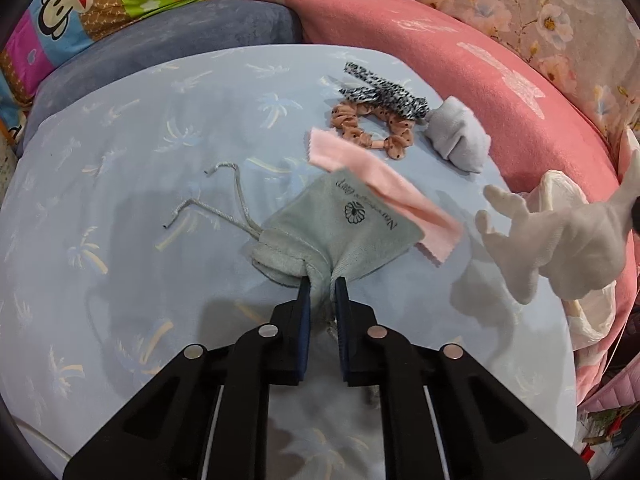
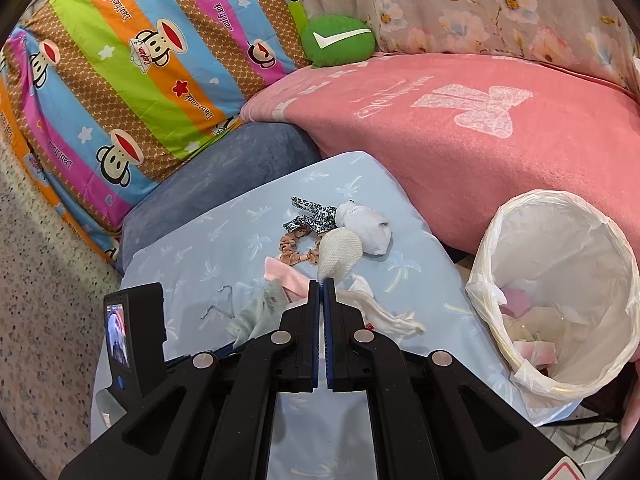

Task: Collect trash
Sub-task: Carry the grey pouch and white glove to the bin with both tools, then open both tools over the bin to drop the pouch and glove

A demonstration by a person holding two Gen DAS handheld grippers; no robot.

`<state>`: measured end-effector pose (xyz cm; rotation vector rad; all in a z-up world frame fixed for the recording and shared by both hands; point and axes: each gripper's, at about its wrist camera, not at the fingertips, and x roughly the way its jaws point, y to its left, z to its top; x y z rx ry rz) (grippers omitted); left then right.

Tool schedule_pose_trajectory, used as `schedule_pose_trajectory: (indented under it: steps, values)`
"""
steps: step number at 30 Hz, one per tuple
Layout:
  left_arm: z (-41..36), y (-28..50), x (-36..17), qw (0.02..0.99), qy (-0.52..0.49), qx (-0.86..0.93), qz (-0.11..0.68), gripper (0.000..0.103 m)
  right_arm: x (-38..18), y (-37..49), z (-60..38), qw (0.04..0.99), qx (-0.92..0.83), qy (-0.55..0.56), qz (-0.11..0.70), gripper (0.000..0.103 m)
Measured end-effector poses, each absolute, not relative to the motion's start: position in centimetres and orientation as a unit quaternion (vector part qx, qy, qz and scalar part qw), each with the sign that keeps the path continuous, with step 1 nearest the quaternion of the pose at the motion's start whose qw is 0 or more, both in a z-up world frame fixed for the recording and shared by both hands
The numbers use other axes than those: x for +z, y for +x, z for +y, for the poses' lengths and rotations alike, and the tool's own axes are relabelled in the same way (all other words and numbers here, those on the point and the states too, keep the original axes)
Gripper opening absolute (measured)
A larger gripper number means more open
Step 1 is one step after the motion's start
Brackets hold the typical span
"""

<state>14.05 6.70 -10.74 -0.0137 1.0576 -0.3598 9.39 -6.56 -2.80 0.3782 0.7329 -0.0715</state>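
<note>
Left gripper (image 1: 322,282): fingers narrow, pinched on the lower edge of a grey-green drawstring pouch (image 1: 344,220) that lies on the pale blue palm-print tabletop (image 1: 120,200); the pouch's cords (image 1: 224,200) trail off to the left. A pink cloth strip (image 1: 360,172) lies across the pouch's far corner. Beyond it, close together: a tan dotted scrunchie (image 1: 368,124), a black-and-white patterned tie (image 1: 380,90) touching the scrunchie, and a balled grey sock (image 1: 456,132) just to the right. Right gripper (image 2: 323,280): fingers pressed together, clamped on a white glove (image 2: 340,254) that rises from the tips; in the left wrist view the same glove hangs in the air at the right, fingers splayed, clear of the tabletop. A limp white piece (image 2: 380,308) lies on the tabletop just right of the fingers; cannot tell what it is. A bin with a white plastic liner (image 2: 560,292) stands beside the tabletop's right edge, pink scraps at its bottom. Behind: a pink blanket (image 2: 460,140), a monkey-print cushion (image 2: 140,80), a green plush (image 2: 338,42).
</note>
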Motion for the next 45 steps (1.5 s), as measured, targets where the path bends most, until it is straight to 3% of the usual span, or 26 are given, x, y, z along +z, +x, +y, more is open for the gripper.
schedule_pose_trajectory:
  steps: [22, 40, 41, 43, 45]
  values:
    - [-1.3, 9.5, -0.9, 0.876, 0.028, -0.263, 0.404, 0.010, 2.3, 3.7, -13.3, 0.929, -0.094, 0.211, 0.289, 0.002]
    - [-12.6, 8.6, 1.0, 0.833, 0.040, -0.383, 0.398, 0.014, 3.0, -0.7, -24.6, 0.915, -0.183, 0.255, 0.255, 0.002]
    - [-13.1, 8.6, 1.2, 0.832, 0.041, -0.386, 0.396, 0.016, 2.9, -0.7, -24.9, 0.914, -0.185, 0.256, 0.254, 0.002]
    - [-14.1, 8.7, 1.3, 0.830, 0.045, -0.389, 0.397, 0.031, 2.9, -0.6, -25.7, 0.913, -0.190, 0.256, 0.254, 0.002]
    - [-14.6, 8.7, 1.5, 0.832, 0.043, -0.390, 0.393, 0.053, 2.8, -0.4, -26.1, 0.912, -0.193, 0.257, 0.255, 0.002]
